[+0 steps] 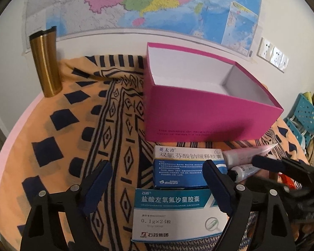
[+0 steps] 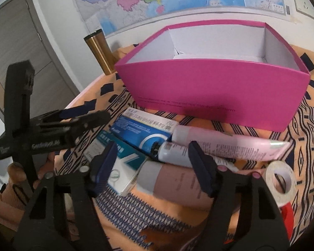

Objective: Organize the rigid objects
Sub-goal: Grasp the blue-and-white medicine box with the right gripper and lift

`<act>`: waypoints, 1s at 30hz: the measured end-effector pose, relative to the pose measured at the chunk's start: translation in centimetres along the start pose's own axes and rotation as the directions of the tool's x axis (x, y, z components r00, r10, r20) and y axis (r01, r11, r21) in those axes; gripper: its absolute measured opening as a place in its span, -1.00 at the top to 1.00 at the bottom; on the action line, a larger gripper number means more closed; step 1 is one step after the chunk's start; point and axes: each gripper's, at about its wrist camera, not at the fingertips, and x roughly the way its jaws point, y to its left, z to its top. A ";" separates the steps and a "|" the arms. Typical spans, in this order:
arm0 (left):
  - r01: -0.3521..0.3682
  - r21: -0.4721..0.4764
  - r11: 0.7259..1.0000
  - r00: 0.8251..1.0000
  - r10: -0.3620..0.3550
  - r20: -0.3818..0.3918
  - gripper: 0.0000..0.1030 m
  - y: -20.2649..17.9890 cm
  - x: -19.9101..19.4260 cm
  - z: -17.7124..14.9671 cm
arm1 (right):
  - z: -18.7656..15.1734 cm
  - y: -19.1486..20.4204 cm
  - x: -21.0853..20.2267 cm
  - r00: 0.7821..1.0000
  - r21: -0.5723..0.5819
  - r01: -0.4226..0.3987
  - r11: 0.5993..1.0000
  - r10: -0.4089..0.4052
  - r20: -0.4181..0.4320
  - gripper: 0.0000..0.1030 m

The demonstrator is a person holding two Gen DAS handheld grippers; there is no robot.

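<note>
Medicine boxes and tubes sit bunched just in front of your pink box, so drops are short; both grippers' jaws hang open, holding nothing.

Left gripper angled downward, its two blue-padded fingers spread apart with nothing pressed between the pads. Right gripper likewise angled downward, fingers parted and not clamping. In the right wrist view the left gripper appears at far left, held by a hand.
</note>
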 end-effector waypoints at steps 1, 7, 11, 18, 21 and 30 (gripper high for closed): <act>0.003 0.007 1.000 1.000 -0.003 -0.003 -0.69 -0.1 0.1 -0.1 | 0.2 -0.3 0.3 1.000 0.010 -0.004 1.000 0.004 -0.009 -0.27; 0.024 0.031 0.999 0.999 -0.023 -0.035 -0.52 -0.5 1.3 -0.3 | 0.7 -0.1 1.6 0.997 -0.059 0.013 0.998 -0.017 -0.073 -0.10; 0.020 0.046 0.999 0.998 -0.017 -0.057 -0.35 -0.6 2.1 -0.3 | 1.0 -0.4 1.7 0.992 -0.085 0.045 0.995 -0.054 -0.115 -0.10; 0.011 0.041 0.999 0.996 -0.007 -0.090 -0.12 0.1 3.5 -0.2 | 1.9 0.4 3.0 0.984 -0.131 0.007 0.991 -0.030 -0.178 -0.10; -0.014 0.028 1.000 0.996 0.016 -0.082 -0.10 0.8 3.5 0.0 | 2.2 0.6 3.9 0.978 -0.124 -0.027 0.992 0.001 -0.207 -0.10; -0.030 0.006 1.000 0.996 0.030 -0.081 -0.07 2.4 3.3 0.3 | 2.1 -0.2 7.0 0.955 -0.035 -0.054 0.998 0.041 -0.294 -0.11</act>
